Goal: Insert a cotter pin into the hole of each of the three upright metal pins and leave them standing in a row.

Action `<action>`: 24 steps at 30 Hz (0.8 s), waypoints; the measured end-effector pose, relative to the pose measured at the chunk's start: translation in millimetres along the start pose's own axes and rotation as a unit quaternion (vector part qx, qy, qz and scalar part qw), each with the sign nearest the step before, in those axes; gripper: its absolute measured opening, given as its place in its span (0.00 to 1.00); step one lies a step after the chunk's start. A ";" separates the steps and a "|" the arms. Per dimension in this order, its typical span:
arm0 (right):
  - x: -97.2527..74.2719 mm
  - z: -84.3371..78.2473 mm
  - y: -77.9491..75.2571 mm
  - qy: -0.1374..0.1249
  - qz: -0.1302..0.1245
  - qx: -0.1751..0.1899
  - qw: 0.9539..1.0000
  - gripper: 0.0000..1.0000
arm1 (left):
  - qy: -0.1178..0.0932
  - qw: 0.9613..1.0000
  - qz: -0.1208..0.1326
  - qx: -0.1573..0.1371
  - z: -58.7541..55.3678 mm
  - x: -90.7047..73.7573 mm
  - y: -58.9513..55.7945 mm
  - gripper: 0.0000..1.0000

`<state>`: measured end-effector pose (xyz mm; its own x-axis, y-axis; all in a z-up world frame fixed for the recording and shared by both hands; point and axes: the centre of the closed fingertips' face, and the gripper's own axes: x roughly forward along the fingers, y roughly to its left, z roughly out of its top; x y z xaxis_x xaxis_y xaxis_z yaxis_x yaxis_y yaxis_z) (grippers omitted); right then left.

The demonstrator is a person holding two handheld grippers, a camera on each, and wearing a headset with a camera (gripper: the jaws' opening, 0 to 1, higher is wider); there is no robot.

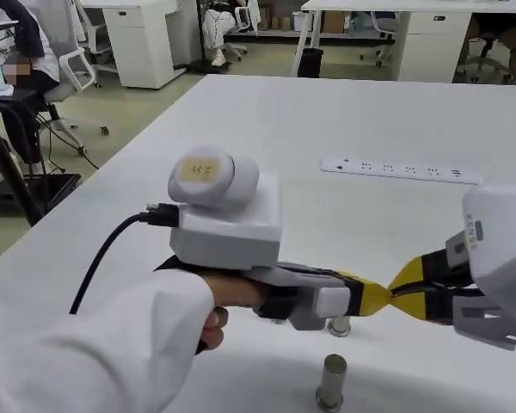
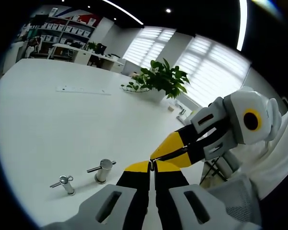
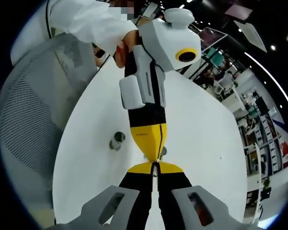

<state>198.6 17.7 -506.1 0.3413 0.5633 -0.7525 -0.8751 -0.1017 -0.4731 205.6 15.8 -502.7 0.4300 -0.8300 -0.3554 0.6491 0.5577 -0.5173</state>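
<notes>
My left gripper (image 1: 385, 298) reaches in from the left, held in a white-sleeved hand. My right gripper (image 1: 402, 292) comes from the right, and the two yellow tips touch point to point above the table. Both pairs of jaws are closed. A thin grey sliver, seemingly a cotter pin (image 3: 155, 169), shows between the right gripper (image 3: 155, 166) jaws. One upright metal pin (image 1: 331, 381) stands near the front edge, and another pin (image 1: 340, 326) is half hidden under the left gripper. In the left gripper (image 2: 152, 166) view two pins (image 2: 103, 170) (image 2: 65, 184) each carry a cotter pin crosswise.
A white power strip (image 1: 402, 170) lies farther back on the white table (image 1: 267, 129). A potted plant (image 2: 158, 79) stands at the table's far end. A mesh chair (image 3: 33, 120) is beside the table. Office desks and chairs fill the background.
</notes>
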 end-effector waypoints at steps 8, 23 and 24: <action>2.8 0.3 3.6 0.000 0.007 -0.006 1.000 0.00 | 0.005 1.000 0.008 0.022 -3.5 -0.8 0.4 0.00; 5.7 -7.7 4.2 0.005 0.015 0.017 1.000 0.17 | 0.012 0.998 0.012 0.056 -7.4 -4.5 -1.7 0.00; 5.5 -8.6 4.3 0.001 0.020 0.029 0.999 0.19 | 0.006 0.998 0.012 0.063 -4.9 -5.3 -2.5 0.00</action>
<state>199.7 13.3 -516.2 0.3068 0.5577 -0.7712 -0.9066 -0.0755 -0.4152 198.7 18.9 -503.4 0.4389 -0.8158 -0.3765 0.7131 0.5712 -0.4064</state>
